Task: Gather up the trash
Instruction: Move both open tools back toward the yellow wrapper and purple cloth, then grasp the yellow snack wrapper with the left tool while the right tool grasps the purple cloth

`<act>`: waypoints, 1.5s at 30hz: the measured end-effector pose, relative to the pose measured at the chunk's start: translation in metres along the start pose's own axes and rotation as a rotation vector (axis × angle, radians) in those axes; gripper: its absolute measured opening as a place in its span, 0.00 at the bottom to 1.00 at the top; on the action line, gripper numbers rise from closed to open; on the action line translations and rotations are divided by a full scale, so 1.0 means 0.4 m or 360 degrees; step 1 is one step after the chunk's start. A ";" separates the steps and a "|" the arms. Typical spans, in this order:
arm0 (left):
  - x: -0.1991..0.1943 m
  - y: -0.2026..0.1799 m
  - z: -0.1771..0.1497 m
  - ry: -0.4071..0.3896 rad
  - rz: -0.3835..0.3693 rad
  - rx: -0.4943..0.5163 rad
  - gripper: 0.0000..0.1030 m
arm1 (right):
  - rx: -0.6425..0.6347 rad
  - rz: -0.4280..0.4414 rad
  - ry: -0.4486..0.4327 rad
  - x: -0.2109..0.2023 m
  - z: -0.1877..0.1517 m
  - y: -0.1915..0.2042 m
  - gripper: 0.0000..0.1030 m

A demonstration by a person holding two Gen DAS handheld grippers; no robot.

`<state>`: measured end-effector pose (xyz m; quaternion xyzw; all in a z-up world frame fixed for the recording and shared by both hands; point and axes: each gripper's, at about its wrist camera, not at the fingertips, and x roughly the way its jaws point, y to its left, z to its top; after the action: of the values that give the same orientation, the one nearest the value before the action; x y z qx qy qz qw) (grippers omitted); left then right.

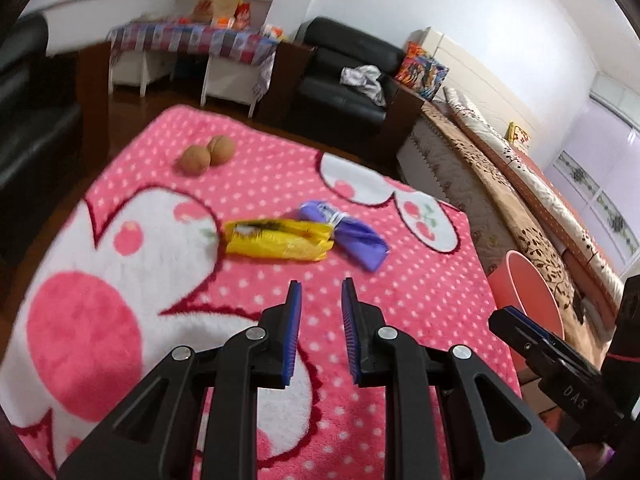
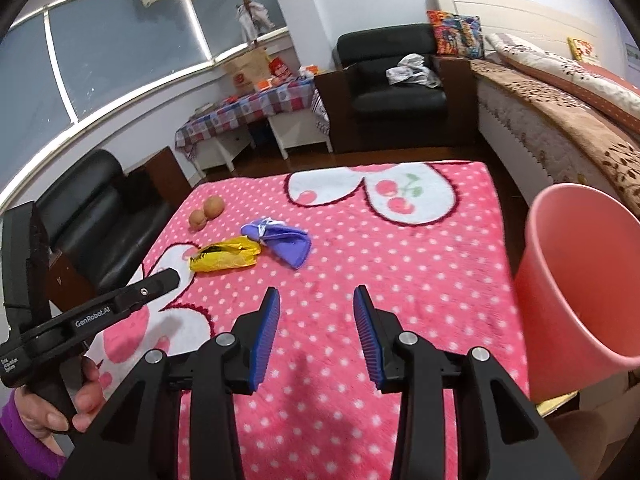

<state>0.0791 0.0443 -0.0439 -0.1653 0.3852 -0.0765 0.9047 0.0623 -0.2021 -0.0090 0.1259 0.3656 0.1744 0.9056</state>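
Observation:
A yellow wrapper [image 1: 278, 239] [image 2: 224, 258] and a purple wrapper [image 1: 348, 232] [image 2: 282, 238] lie side by side, touching, mid-table on a pink polka-dot blanket [image 1: 400, 300] [image 2: 420, 280]. Two brown walnuts [image 1: 206, 154] [image 2: 206, 212] sit at the far left. A pink bin [image 1: 524, 292] [image 2: 576, 288] stands off the table's right edge. My left gripper [image 1: 320, 284] is open and empty, hovering short of the wrappers. My right gripper [image 2: 316, 292] is open and empty, nearer the front, left of the bin.
Black armchairs [image 1: 348, 80] [image 2: 396, 88] stand behind the table and at its left [image 2: 96, 216]. A bed [image 1: 520, 200] [image 2: 560, 120] runs along the right. A checked side table [image 1: 192, 40] [image 2: 248, 108] with boxes stands by the window.

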 end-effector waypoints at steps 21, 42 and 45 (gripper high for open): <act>0.105 0.031 0.118 0.0119 0.0002 0.0609 0.40 | -0.0062 0.0073 0.0170 0.132 0.014 0.005 0.46; 0.225 0.099 0.137 0.0404 -0.0225 0.0961 0.40 | -0.0124 0.0109 0.0269 0.240 0.069 0.029 0.52; 0.223 0.101 0.129 0.0372 -0.0217 0.0968 0.39 | -0.0134 0.0106 0.0264 0.255 0.082 0.032 0.52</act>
<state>0.1784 0.0705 -0.0849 0.0970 0.4339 -0.2669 0.8551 0.1512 -0.1522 -0.0446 0.0849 0.4272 0.2294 0.8704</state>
